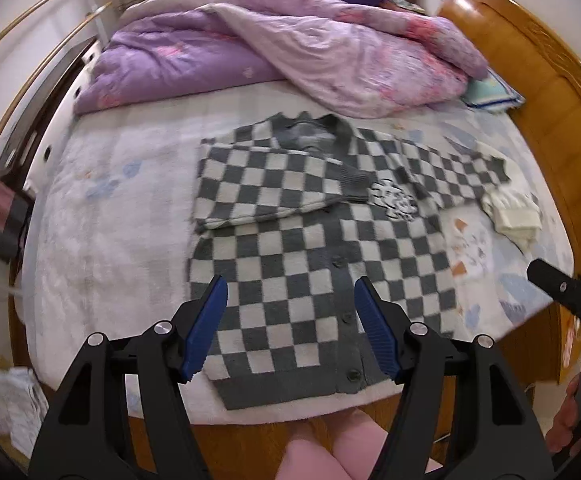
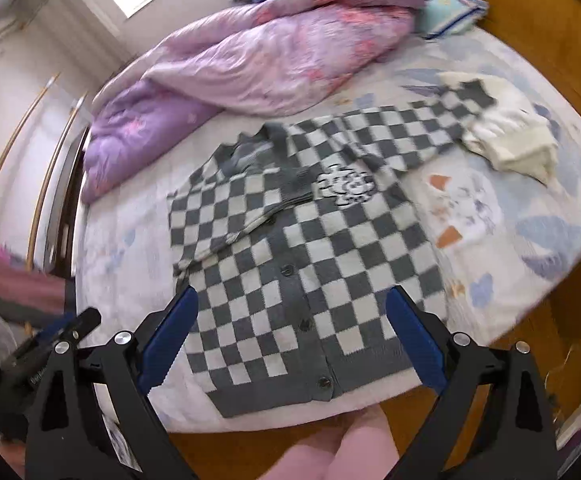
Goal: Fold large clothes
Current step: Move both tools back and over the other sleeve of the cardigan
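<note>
Only the left wrist view shows a hand (image 1: 566, 420) low at its right edge. Both the left gripper (image 1: 290, 320) and the right gripper (image 2: 290, 336) hang with jaws released, gripping nothing. The checkered cardigan (image 1: 310, 264) lies flat on the bed (image 1: 102, 240), beyond and between each pair of jaws, one sleeve folded across its chest.

Two fisheye wrist views, both well above the bed's (image 1: 102, 216) near edge, angled steeply downward, left view looking straight along the bed, right view rolled, both sharing the checkered cardigan (image 1: 302, 276) and purple quilt (image 2: 250, 52)
</note>
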The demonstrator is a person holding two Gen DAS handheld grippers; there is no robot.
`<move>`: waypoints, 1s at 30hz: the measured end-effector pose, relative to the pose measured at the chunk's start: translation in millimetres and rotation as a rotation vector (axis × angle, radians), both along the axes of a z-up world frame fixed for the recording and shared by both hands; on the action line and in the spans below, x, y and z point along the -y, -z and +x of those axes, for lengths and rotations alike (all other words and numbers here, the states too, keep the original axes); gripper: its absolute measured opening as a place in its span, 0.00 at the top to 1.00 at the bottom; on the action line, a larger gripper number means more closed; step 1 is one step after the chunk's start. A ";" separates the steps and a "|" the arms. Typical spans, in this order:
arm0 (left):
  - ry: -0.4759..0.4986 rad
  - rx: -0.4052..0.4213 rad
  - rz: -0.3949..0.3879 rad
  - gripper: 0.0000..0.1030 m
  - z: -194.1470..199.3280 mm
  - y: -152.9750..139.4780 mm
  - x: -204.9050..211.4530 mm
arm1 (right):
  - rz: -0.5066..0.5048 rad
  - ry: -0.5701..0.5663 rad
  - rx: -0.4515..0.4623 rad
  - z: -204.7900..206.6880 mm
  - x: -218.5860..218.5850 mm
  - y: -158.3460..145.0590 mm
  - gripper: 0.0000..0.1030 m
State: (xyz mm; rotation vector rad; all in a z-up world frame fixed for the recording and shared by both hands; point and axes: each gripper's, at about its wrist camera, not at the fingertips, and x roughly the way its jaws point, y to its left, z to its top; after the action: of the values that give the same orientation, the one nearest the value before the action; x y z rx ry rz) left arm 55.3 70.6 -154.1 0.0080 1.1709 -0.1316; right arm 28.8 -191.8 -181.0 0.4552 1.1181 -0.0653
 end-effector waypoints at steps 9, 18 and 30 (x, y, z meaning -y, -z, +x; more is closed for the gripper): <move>0.152 -0.012 -0.017 0.35 -16.2 6.1 58.2 | -0.039 0.184 0.027 -50.7 58.2 -16.3 0.10; 0.237 0.000 -0.005 0.35 2.2 5.5 131.1 | -0.003 0.318 0.024 -52.9 140.4 -3.8 0.10; 0.139 -0.075 0.079 0.35 81.7 55.0 255.7 | 0.040 0.258 -0.051 52.4 292.3 49.7 0.10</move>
State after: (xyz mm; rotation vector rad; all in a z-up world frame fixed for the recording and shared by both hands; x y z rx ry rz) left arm 137.1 -185.0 -209.1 0.1556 1.2499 -0.2090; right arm 81.2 -484.2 -230.7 0.6346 1.1068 -0.2818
